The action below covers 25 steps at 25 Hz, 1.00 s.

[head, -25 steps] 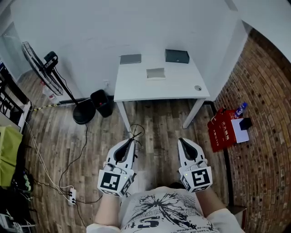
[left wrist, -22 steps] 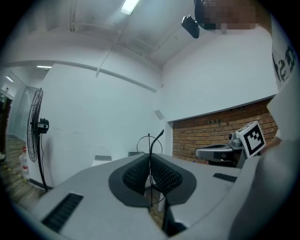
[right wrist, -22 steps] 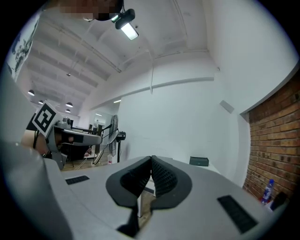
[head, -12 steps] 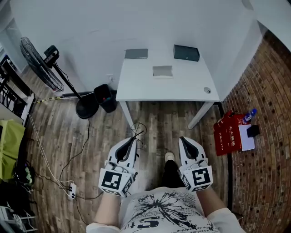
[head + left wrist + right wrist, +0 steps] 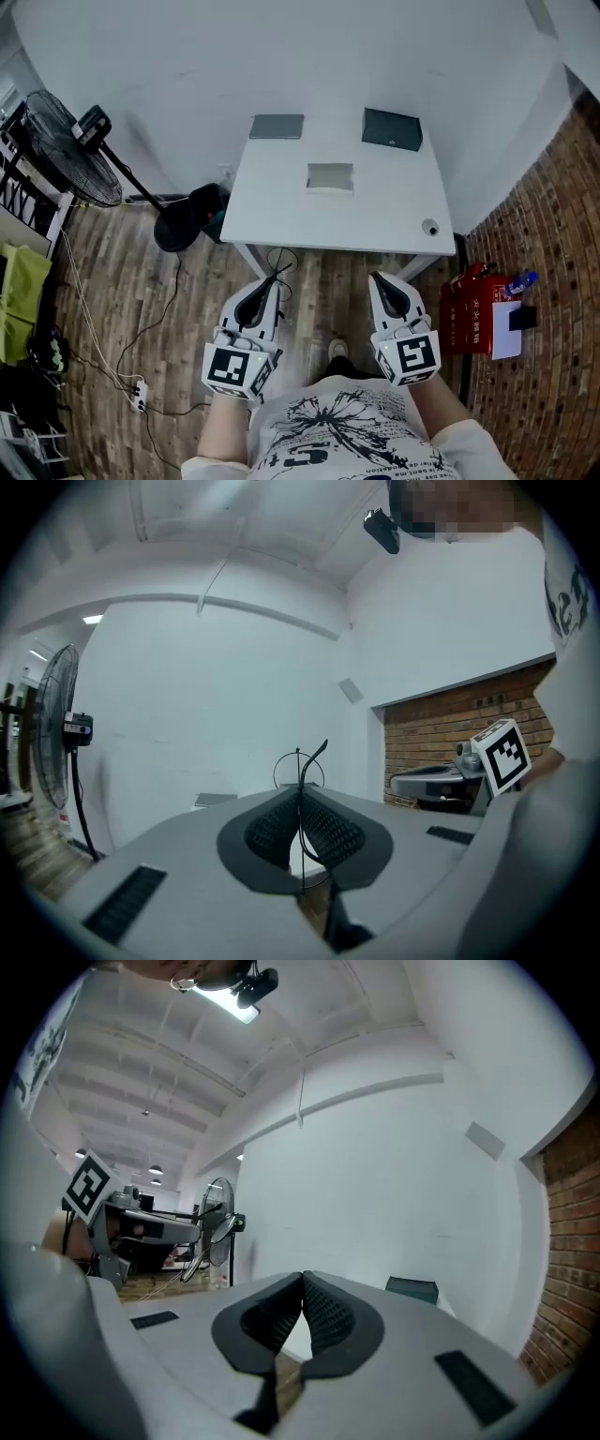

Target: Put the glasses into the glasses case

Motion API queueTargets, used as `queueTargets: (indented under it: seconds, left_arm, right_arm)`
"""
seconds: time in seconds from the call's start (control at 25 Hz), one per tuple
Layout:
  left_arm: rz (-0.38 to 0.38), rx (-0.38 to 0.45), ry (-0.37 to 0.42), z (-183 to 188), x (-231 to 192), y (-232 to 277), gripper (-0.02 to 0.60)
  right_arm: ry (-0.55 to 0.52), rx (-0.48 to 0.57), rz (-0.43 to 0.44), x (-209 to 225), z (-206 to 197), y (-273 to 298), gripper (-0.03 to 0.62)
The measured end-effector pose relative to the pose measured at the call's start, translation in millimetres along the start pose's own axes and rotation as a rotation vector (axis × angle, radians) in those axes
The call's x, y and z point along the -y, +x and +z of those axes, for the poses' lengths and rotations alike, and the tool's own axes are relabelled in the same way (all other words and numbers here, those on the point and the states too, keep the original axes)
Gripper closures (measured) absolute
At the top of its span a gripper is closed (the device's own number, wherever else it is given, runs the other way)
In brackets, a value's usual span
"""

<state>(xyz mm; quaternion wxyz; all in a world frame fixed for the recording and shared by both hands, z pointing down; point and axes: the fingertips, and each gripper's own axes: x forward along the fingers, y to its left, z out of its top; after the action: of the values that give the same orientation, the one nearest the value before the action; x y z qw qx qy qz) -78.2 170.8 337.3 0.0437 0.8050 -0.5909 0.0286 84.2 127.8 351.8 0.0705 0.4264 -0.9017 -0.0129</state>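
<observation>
Seen from above, a person stands on a wooden floor point(image 5: 141, 281) just short of a white desk point(image 5: 281, 211), holding a pair of tongs in each hand at waist height. The left tongs point(image 5: 275, 285) are pinching the glasses point(image 5: 301, 789), so the glasses are in the air near the desk's front edge, not on it. They are very thin, dark wire-framed glasses: one round rim stands up past the tips, and a slim arm with a curved end rises beside it. The right tongs point(image 5: 379, 279) are pressed together with nothing between them. On the desk, well apart from the glasses, a dark green case point(image 5: 392, 129) sits at the far right corner, a flat grey pad point(image 5: 277, 126) at the far left, a pale grey rectangle point(image 5: 330, 176) in the middle, and a small round thing point(image 5: 429, 227) near the right front corner. A standing fan point(image 5: 66, 150) is to the left.
</observation>
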Motion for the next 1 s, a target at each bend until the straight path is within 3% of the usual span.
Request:
queueTargets:
  seconds: [0.28,0.48,0.68,1.0]
  left_arm:
    - [0.021,0.002,0.036,8,2,94,0.560]
    - [0.030,-0.030,0.017,5,-9,142,0.560]
    - [0.006,-0.059,0.052,1,-19,193,0.560]
    - [-0.031,-0.085,0.033,-1,-74,285,0.560]
  right_arm:
    - [0.011,0.007,0.026,83,-2,62,0.579]
    - [-0.003,-0.005,0.058,113,-6,98,0.579]
    - [0.006,-0.025,0.040,143,-16,137,0.579]
    - [0.030,-0.074,0.014,177,-23,217,0.579]
